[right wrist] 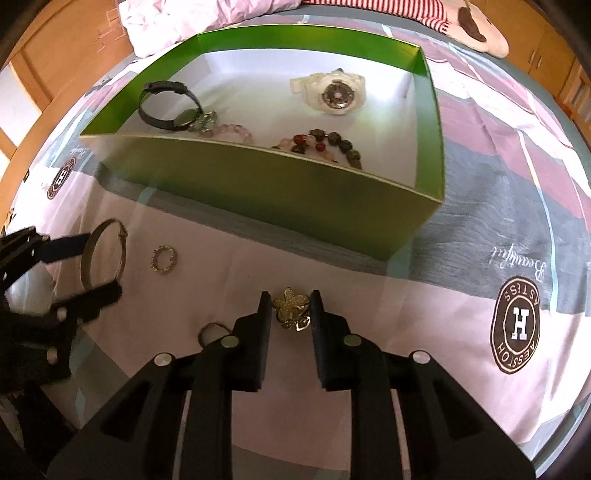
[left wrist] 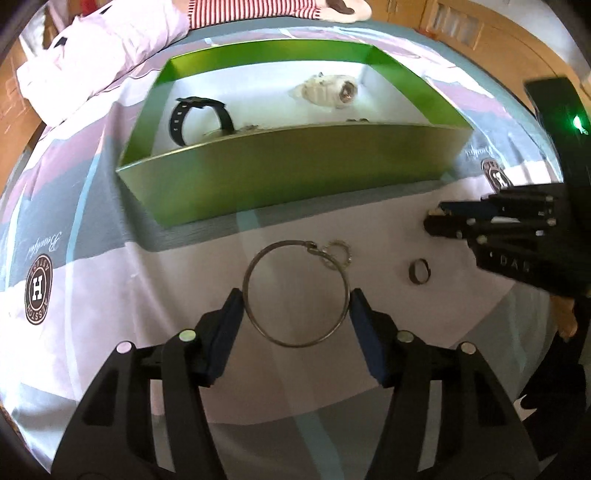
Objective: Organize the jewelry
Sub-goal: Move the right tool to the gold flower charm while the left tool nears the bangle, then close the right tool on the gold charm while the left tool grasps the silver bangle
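Note:
A thin metal bangle (left wrist: 296,293) lies on the bedspread, and my left gripper (left wrist: 296,308) has a finger at each side of it, touching or nearly touching. It shows from the side in the right wrist view (right wrist: 96,258). A small beaded ring (left wrist: 338,253) lies by the bangle's clasp. A dark band ring (left wrist: 419,271) lies further right. My right gripper (right wrist: 290,308) is shut on a gold flower brooch (right wrist: 291,308). The green box (right wrist: 258,184) holds a black watch (right wrist: 168,107), a white watch (right wrist: 330,94) and bead bracelets (right wrist: 321,146).
The box stands on a patterned bedspread (right wrist: 480,240). A pink pillow (left wrist: 99,55) and a striped plush toy (right wrist: 424,11) lie at the far edge. Wooden cabinets (left wrist: 498,40) stand behind. Another small ring (right wrist: 210,332) lies left of my right gripper.

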Available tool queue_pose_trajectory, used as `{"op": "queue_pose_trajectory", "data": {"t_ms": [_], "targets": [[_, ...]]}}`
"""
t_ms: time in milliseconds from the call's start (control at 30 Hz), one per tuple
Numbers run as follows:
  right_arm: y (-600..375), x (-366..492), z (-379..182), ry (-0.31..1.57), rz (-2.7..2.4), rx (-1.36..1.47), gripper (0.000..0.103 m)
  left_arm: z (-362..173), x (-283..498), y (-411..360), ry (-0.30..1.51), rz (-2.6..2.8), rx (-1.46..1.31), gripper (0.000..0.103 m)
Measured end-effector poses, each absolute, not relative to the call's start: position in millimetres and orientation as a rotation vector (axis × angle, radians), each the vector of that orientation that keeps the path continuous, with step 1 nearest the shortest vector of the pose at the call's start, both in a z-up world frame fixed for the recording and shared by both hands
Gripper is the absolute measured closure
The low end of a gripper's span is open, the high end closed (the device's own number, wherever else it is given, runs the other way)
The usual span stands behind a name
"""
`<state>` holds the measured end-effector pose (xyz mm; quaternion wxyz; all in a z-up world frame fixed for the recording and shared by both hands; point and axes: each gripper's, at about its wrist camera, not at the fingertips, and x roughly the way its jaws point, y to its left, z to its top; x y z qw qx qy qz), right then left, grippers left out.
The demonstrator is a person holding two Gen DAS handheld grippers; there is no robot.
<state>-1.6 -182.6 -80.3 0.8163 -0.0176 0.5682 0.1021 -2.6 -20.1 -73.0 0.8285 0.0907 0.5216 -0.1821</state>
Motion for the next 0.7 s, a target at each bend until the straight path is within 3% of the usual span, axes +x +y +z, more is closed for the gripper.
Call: {"op": "queue_pose_trajectory", "data": {"t_ms": [133,300,700], "targets": [[-205,2,-69,1.188,0.163,0.045,0.066,-82,2,-16,1.149,-0.341,0.19,0.043],[-225,5,-62,1.177,0.134,0.115,0.065,-78,0,-14,1.136,-0.352,0.177,0.032],[-179,-9,-75,1.175,0.249,-0.073,0.065,-92,1,-18,1.169,-0.325,0.213,0.023]]}}
